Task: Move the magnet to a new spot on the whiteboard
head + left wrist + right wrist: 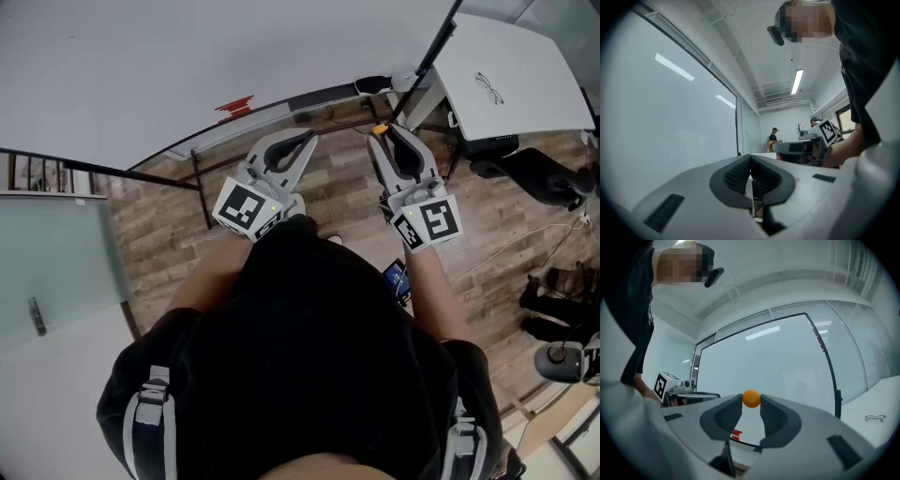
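Hand-held grippers numbered 2, with 1 orange magnet (751, 398) and 1 whiteboard (787, 362). Narrowly parted, the right hand-held gripper (751, 401) pinched the magnet at its jaw tips, close before the whiteboard. Beside it, the left hand-held gripper (750, 161) was clenched on nothing, jaws touching.

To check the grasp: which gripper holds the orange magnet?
The right gripper: the magnet sits between its jaws; the left gripper is shut, empty.

I hold two grippers: left gripper (309, 141), right gripper (382, 133). I count one whiteboard (778, 357), one orange magnet (751, 398), and one red object (234, 106) at the whiteboard's bottom edge. There is one pair of glasses (489, 86) on one white table (525, 56), and two distant people (774, 137).
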`<action>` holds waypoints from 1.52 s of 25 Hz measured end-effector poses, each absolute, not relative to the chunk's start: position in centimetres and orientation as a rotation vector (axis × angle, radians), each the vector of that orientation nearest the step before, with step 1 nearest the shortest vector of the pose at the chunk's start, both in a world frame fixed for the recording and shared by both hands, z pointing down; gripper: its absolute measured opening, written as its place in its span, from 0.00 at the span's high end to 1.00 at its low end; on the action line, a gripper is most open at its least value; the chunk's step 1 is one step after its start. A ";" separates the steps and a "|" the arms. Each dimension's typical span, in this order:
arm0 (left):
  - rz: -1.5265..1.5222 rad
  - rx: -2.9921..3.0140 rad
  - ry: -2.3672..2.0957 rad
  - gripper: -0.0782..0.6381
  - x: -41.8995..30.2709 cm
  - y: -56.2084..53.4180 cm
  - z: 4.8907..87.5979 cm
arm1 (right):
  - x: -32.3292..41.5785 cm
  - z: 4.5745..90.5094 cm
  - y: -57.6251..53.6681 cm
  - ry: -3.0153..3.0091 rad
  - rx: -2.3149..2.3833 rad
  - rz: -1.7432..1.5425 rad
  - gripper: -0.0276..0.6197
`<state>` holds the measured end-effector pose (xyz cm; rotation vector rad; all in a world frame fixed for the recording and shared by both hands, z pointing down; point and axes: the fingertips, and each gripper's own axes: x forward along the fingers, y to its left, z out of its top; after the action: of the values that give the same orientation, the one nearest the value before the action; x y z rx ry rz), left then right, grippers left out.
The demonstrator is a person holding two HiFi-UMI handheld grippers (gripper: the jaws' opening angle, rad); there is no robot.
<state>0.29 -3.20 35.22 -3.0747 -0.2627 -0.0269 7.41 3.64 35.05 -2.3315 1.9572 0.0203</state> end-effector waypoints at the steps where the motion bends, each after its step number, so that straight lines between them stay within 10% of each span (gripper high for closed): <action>1: -0.032 -3.071 -0.278 0.88 0.7 -3.0 35.3 | 7.7 35.1 3.9 1.945 -2.339 0.021 0.77; 38: -0.056 -3.058 -0.763 0.88 30.1 -5.1 38.4 | 35.8 38.9 1.2 1.604 -2.640 -0.118 0.77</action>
<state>30.14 -5.10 38.44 -3.0584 -0.7627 -0.0555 35.80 1.17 38.90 -2.6397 1.6041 -0.1179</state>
